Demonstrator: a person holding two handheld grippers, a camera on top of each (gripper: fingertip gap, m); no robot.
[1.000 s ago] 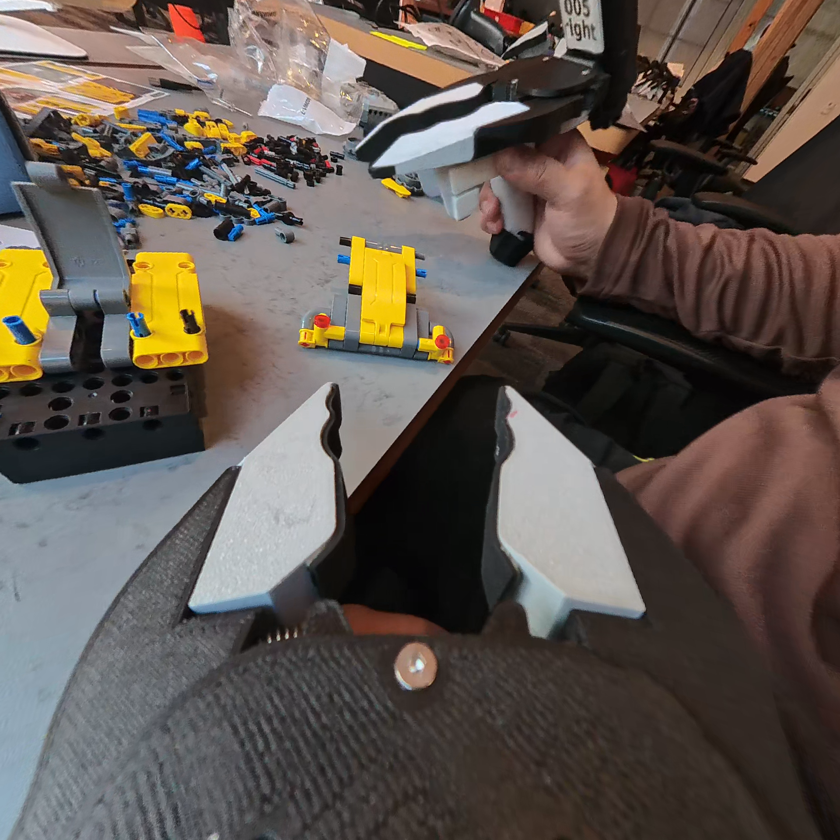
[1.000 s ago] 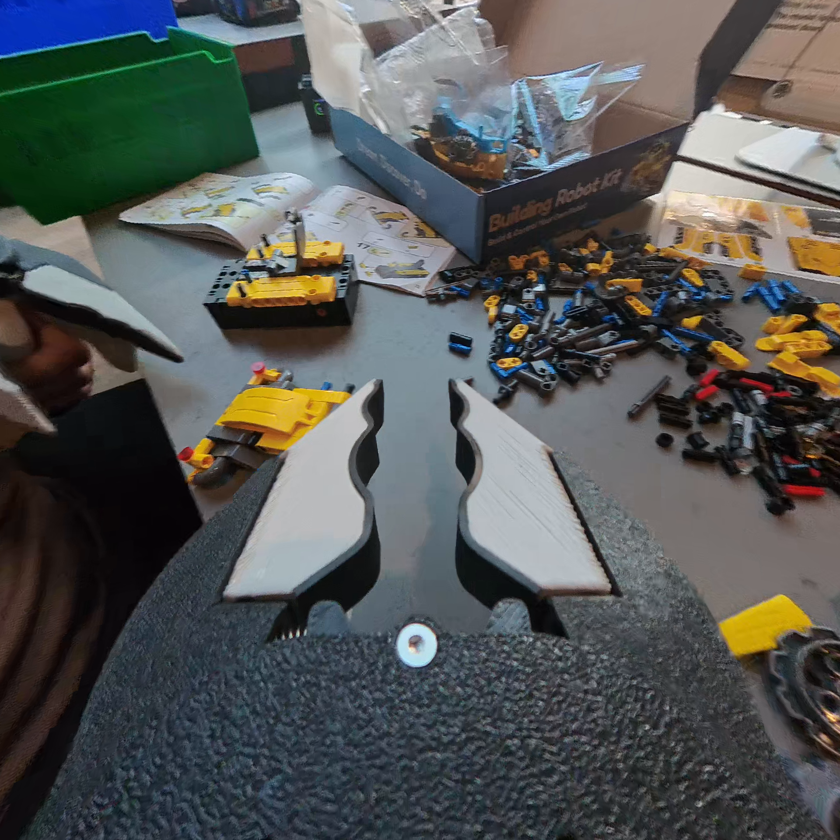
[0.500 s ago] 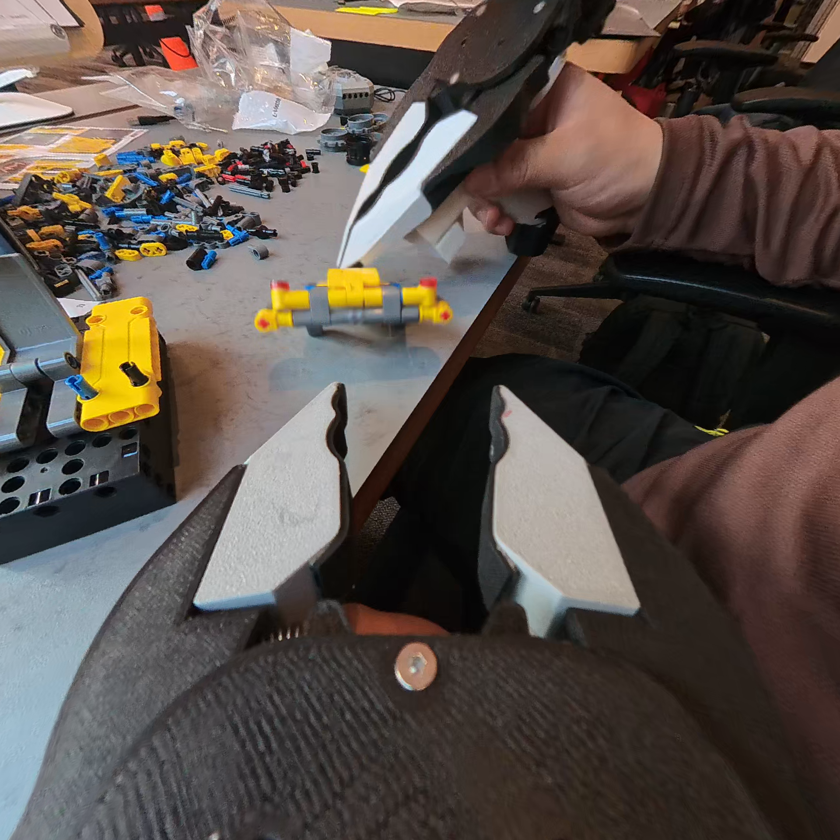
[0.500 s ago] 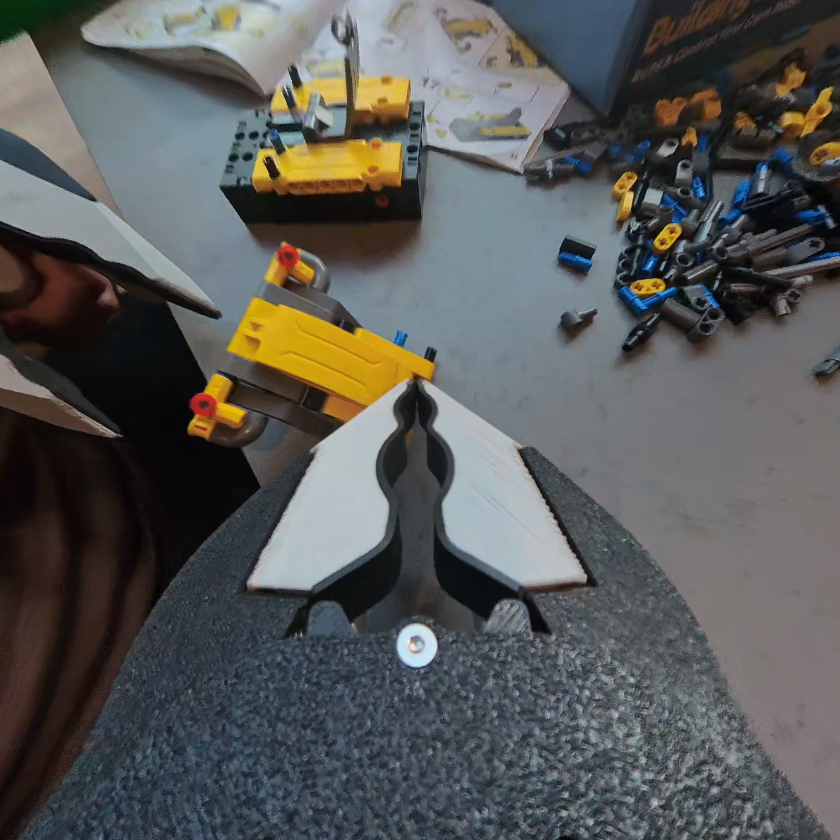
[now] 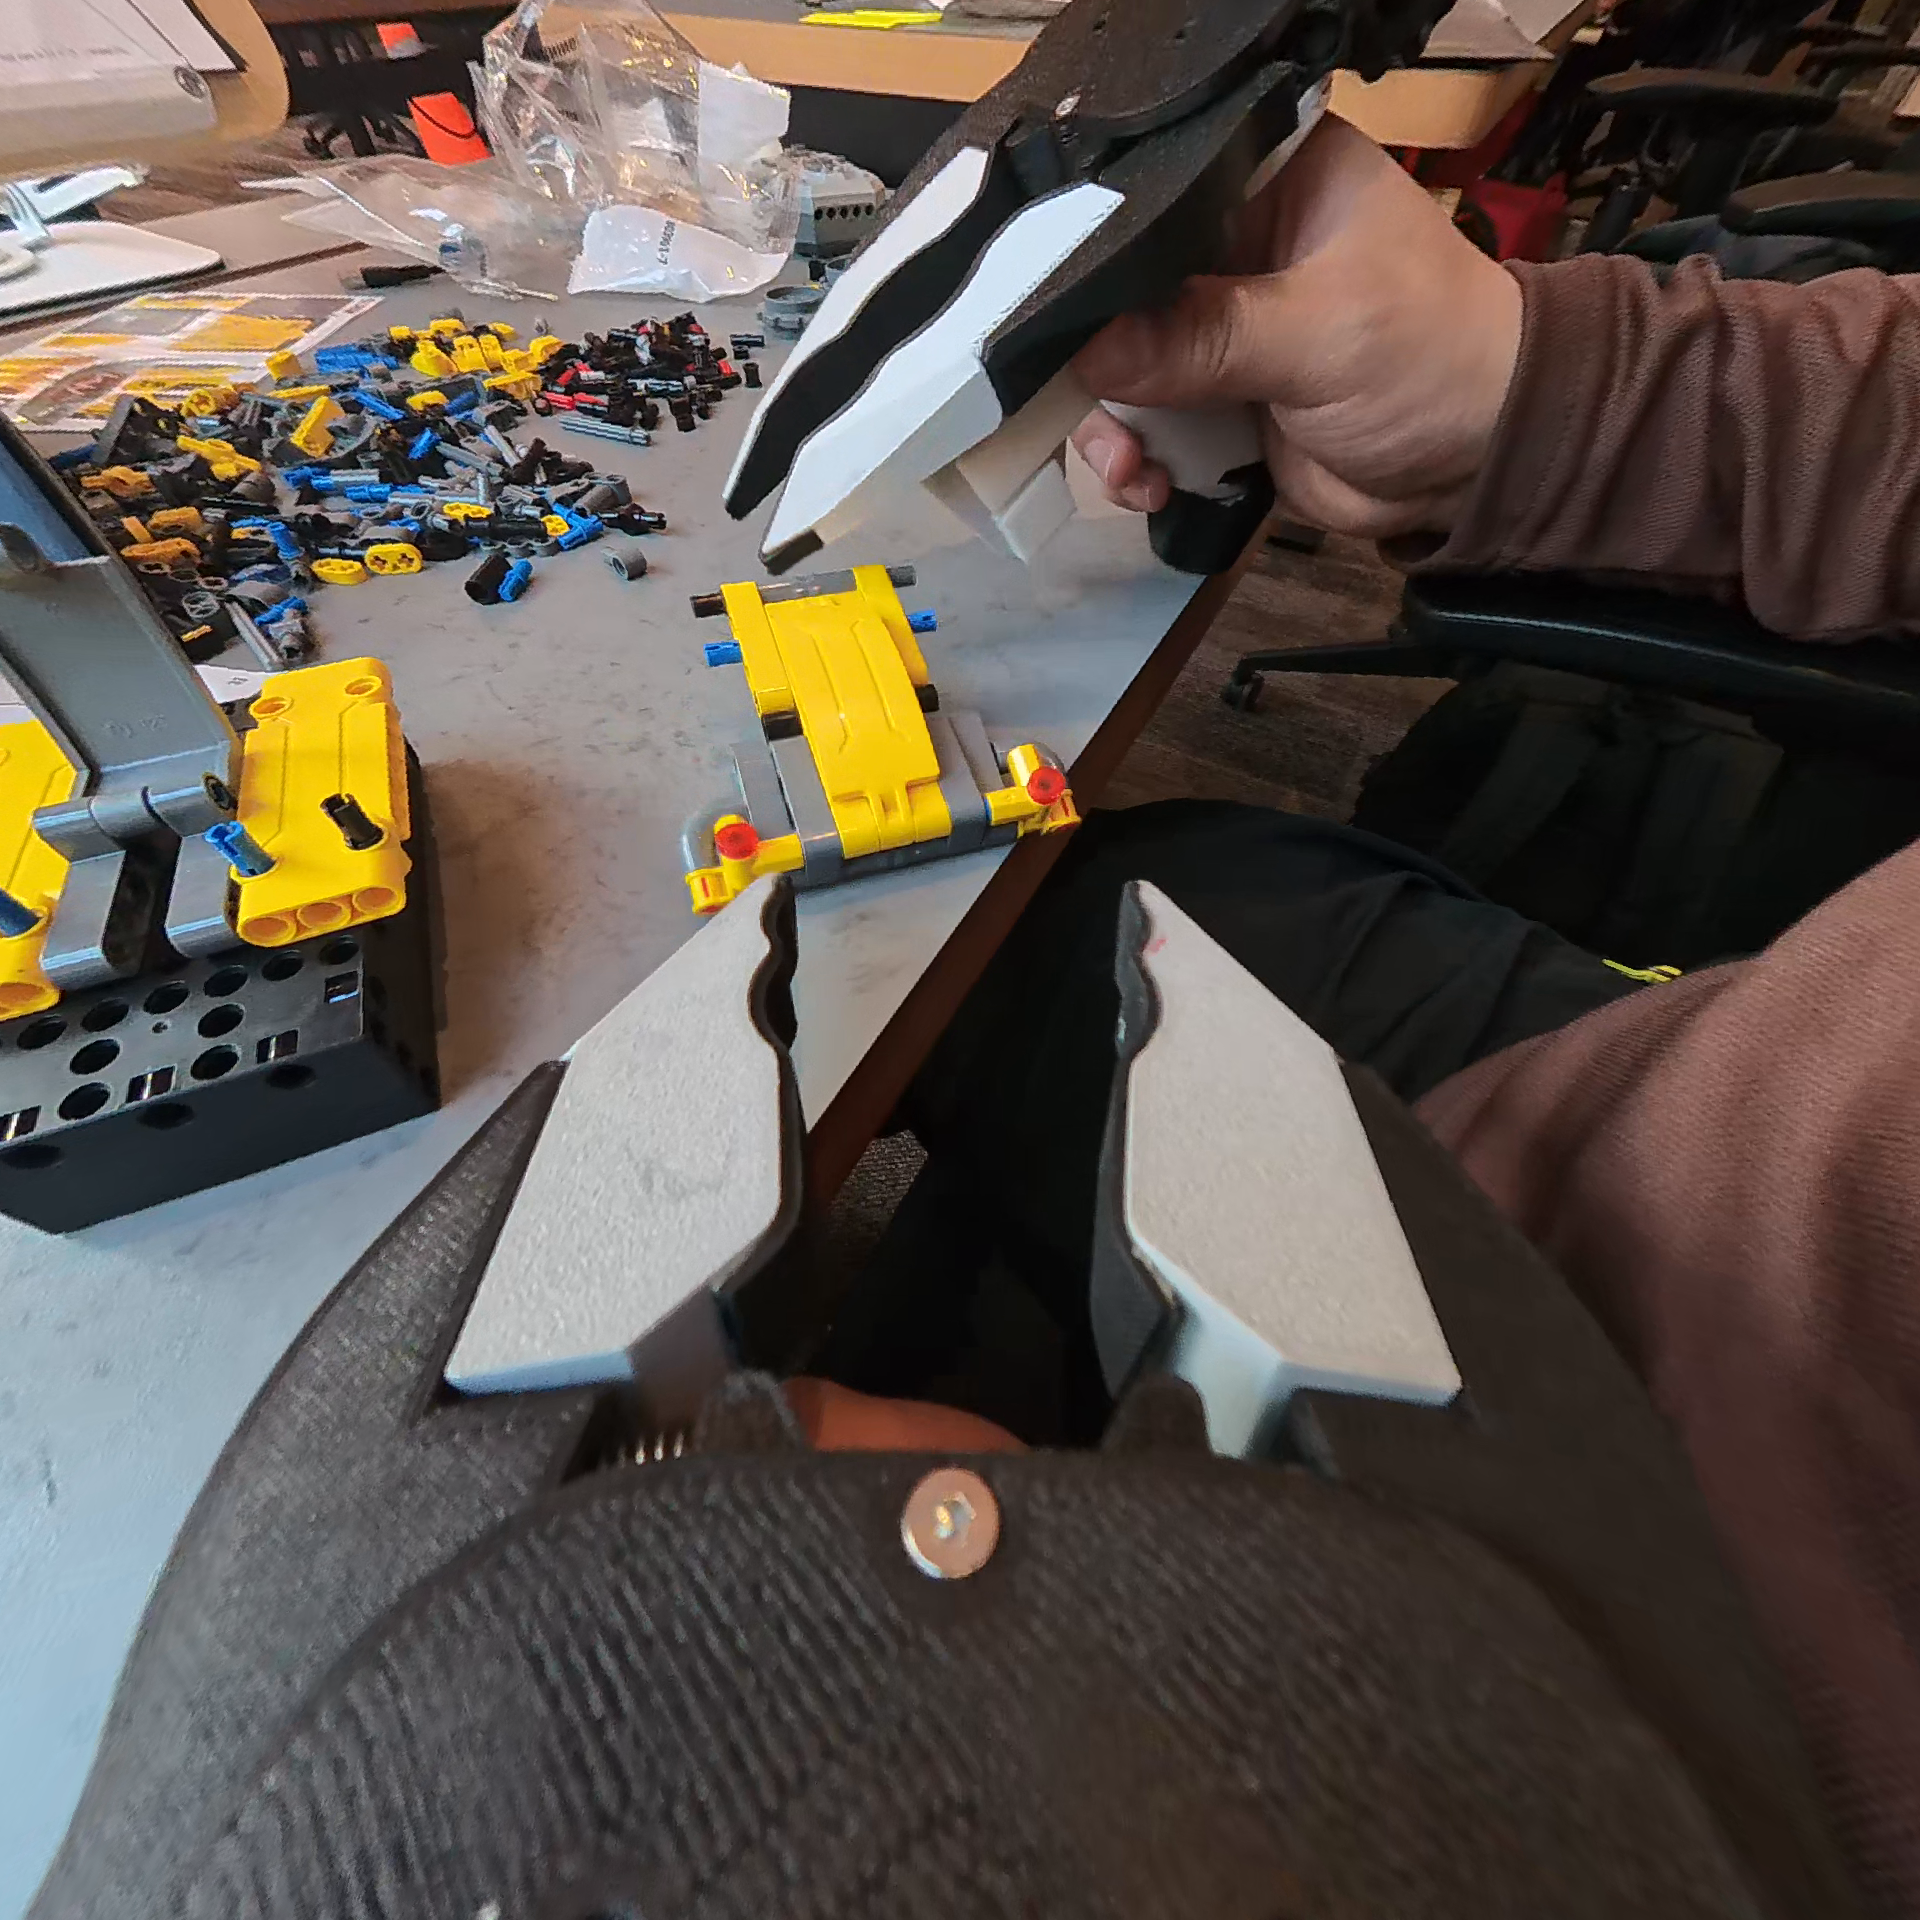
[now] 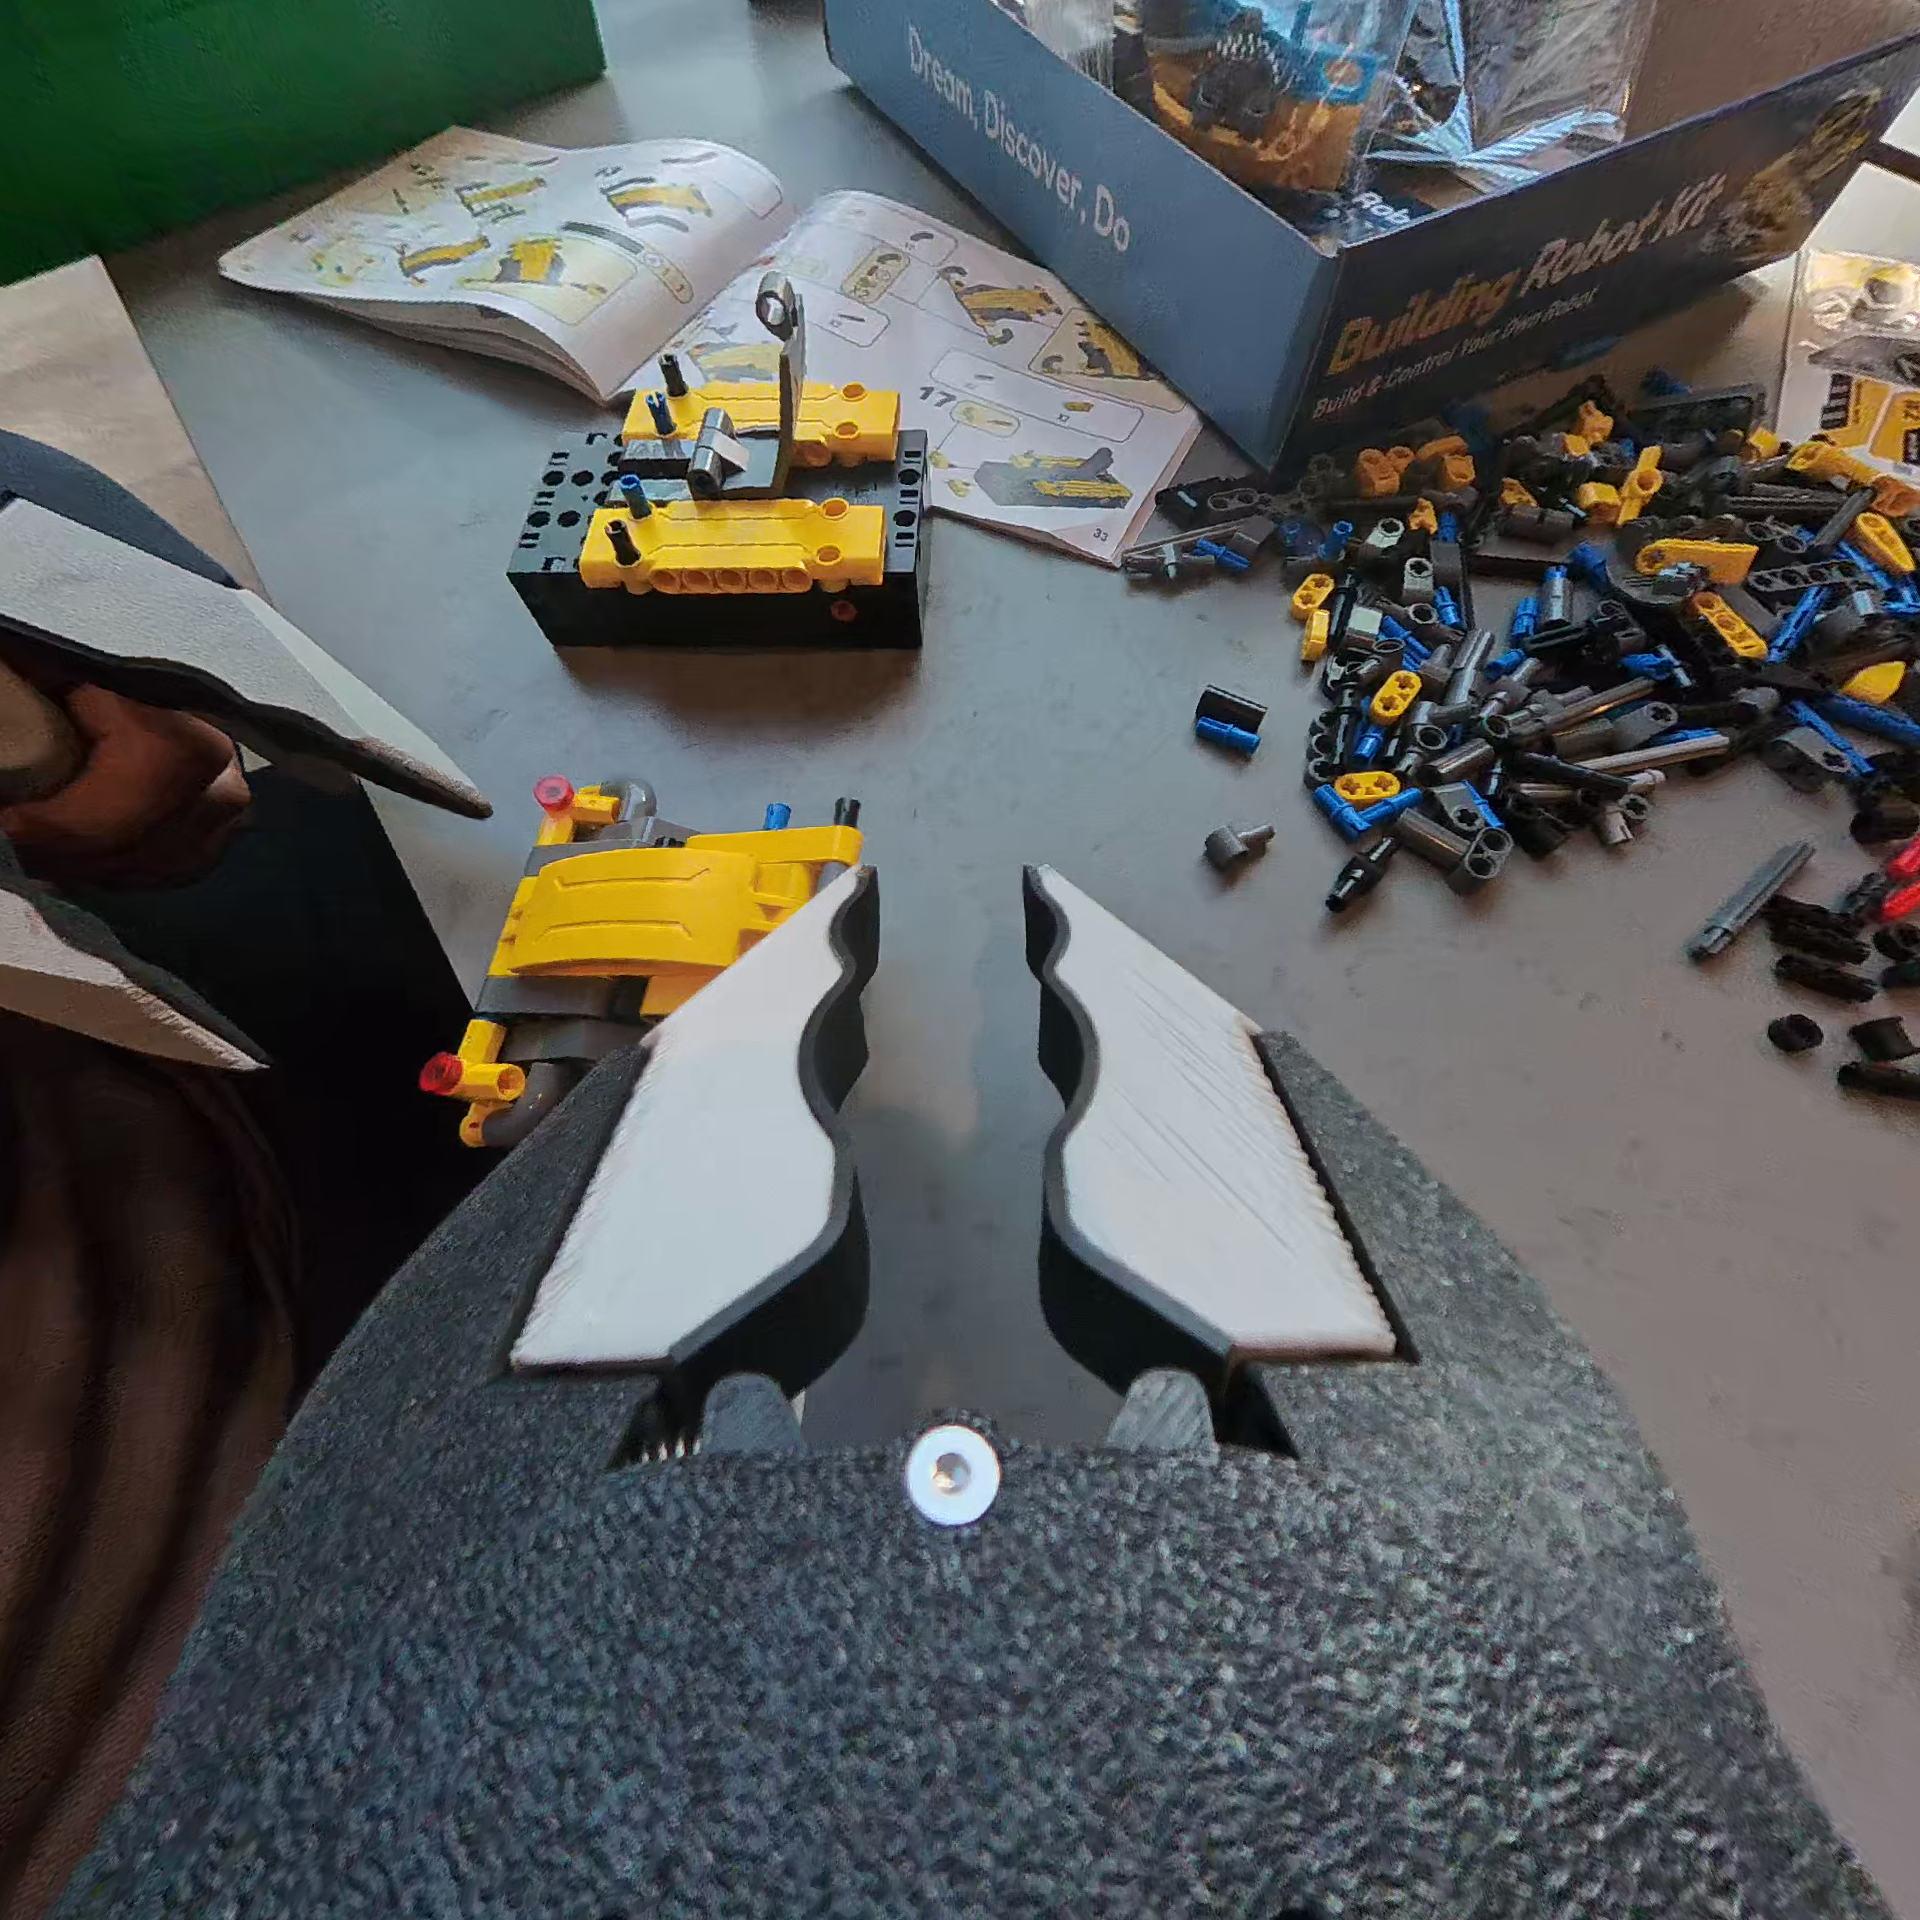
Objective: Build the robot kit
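Note:
A small yellow and grey brick assembly (image 5: 847, 727) with red studs lies flat on the grey table (image 5: 582, 769), close to its front edge. It also shows in the right wrist view (image 6: 644, 914). My right gripper (image 6: 951, 883) is open and empty just beside its far end; in the left wrist view (image 5: 764, 530) a hand holds it just above that end. My left gripper (image 5: 951, 914) is open and empty, hanging over the table edge just in front of the assembly. It shows at the left of the right wrist view (image 6: 312, 748).
A black perforated base with yellow panels and a grey upright piece (image 5: 208, 1039) (image 6: 727, 561) stands to the left. A pile of loose small parts (image 6: 1558, 644) (image 5: 364, 468), an open booklet (image 6: 623, 239), a blue box (image 6: 1299, 239), a green bin (image 6: 260, 94) and plastic bags (image 5: 623, 156) lie beyond.
Half a second ago my right gripper was shut on the assembly and held it off the table. Now the assembly lies on the table and the right gripper has opened. The left gripper stayed open.

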